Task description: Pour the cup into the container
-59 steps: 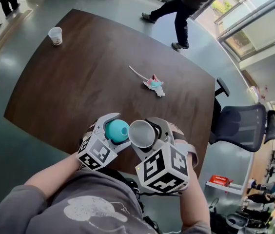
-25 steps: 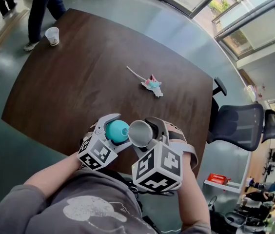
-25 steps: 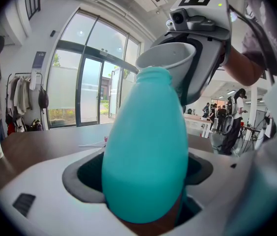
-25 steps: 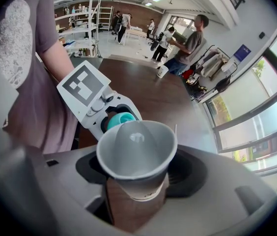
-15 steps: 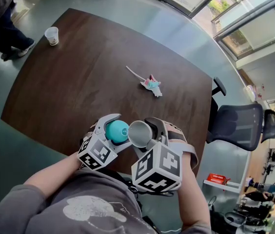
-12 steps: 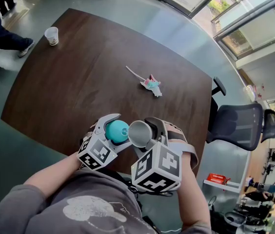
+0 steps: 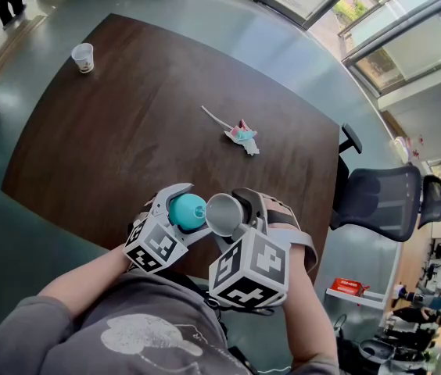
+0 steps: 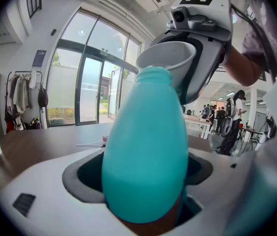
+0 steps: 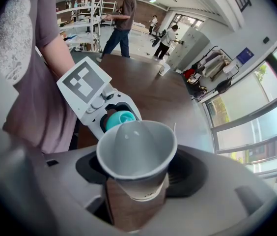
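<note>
Near the front edge of the dark wooden surface (image 7: 127, 123), the person holds both tools close together, almost touching. The left tongs (image 7: 188, 210) pinch the teal container (image 8: 146, 146), a smooth bottle with a narrow open mouth, by its lower body; it stands nearly upright between the pads, its neck rising towards the other tool. The right tongs (image 7: 232, 219) pinch the grey cup (image 9: 136, 154) round its lower part, with the jaws set fairly wide to take it. The cup is tipped towards the container, and its rim sits just above and beside the bottle's mouth; I cannot tell whether the two touch. The right gripper view looks into the cup's plain grey inside, with the teal mouth just beyond its rim. Both things are held in the air above the surface. Farther off on the wood lie a crumpled wrapper with a thin straw (image 7: 244, 135) near the middle and a small white paper cup (image 7: 84, 56) at the far left corner. A black office chair (image 7: 381, 201) stands off the right edge.
</note>
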A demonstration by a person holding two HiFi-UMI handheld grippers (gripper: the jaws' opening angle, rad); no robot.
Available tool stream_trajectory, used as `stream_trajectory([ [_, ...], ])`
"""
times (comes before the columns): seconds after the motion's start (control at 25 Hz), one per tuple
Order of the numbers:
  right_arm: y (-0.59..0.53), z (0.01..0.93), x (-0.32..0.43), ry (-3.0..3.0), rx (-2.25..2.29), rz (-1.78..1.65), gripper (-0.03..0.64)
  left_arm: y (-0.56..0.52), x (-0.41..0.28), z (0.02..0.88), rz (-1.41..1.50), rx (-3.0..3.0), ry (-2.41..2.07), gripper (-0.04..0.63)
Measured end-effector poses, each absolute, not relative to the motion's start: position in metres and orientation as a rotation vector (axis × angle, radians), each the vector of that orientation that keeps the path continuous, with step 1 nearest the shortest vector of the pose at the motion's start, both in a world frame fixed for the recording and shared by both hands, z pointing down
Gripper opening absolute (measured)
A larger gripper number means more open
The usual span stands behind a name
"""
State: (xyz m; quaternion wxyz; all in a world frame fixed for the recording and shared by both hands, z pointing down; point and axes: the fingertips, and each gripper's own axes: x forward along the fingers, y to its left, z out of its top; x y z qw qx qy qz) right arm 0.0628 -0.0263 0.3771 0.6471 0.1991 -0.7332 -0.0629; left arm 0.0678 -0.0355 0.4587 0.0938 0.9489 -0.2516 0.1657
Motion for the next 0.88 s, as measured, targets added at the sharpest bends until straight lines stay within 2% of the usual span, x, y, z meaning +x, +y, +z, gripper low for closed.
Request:
stream_trajectory([
  [0.88, -0.0237, 0.3748, 0.0628, -1.643, 0.434, -0.147, 0.288, -0.0331, 0.0691, 0.4619, 0.481, 2.806, -0.746, 0.431],
])
